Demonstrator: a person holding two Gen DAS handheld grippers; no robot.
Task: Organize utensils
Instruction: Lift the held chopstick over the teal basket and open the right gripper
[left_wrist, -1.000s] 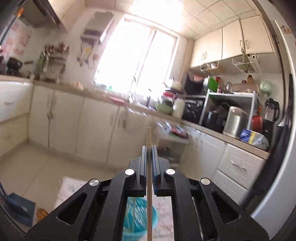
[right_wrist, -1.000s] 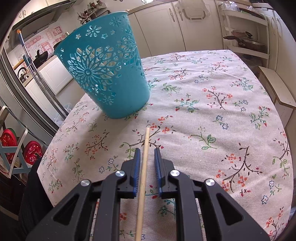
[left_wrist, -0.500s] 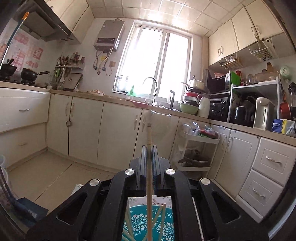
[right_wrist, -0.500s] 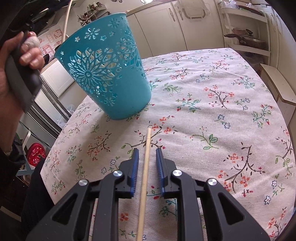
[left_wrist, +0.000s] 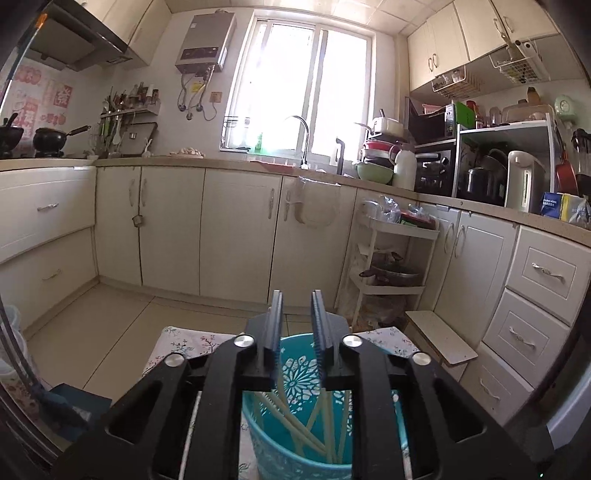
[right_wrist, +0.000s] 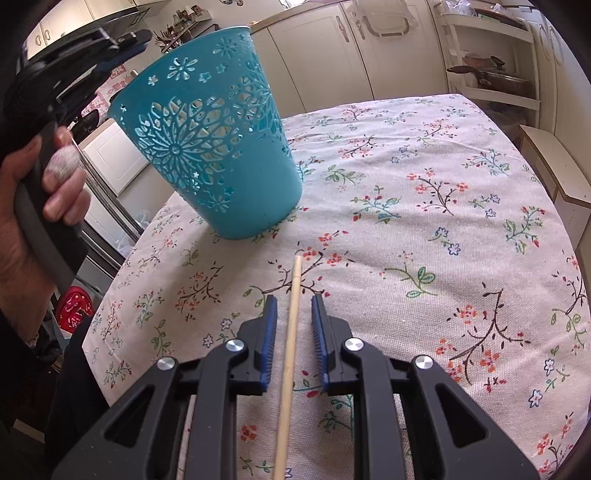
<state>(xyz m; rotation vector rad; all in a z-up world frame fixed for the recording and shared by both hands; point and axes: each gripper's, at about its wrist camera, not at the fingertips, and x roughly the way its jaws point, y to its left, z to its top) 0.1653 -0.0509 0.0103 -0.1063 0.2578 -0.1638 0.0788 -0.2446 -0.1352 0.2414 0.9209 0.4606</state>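
A teal cut-out basket (right_wrist: 212, 147) stands on the floral tablecloth (right_wrist: 424, 221). In the left wrist view the basket (left_wrist: 295, 435) is right below my left gripper (left_wrist: 297, 306), which is open and empty above its mouth. Several wooden chopsticks (left_wrist: 291, 424) lean inside it. My right gripper (right_wrist: 293, 308) is open just above the cloth, its jaws on either side of one wooden chopstick (right_wrist: 290, 343) that lies on the table. The left gripper (right_wrist: 125, 38) also shows in the right wrist view, above the basket's rim.
Kitchen cabinets (left_wrist: 236, 229) and a white shelf trolley (left_wrist: 391, 266) stand beyond the table. A small bench (right_wrist: 554, 173) is past the table's right edge. The hand on the left gripper's handle (right_wrist: 37, 184) is at the table's left.
The left gripper opened and let its chopstick drop into the basket. The right gripper stayed open around the chopstick on the table, barely moving.
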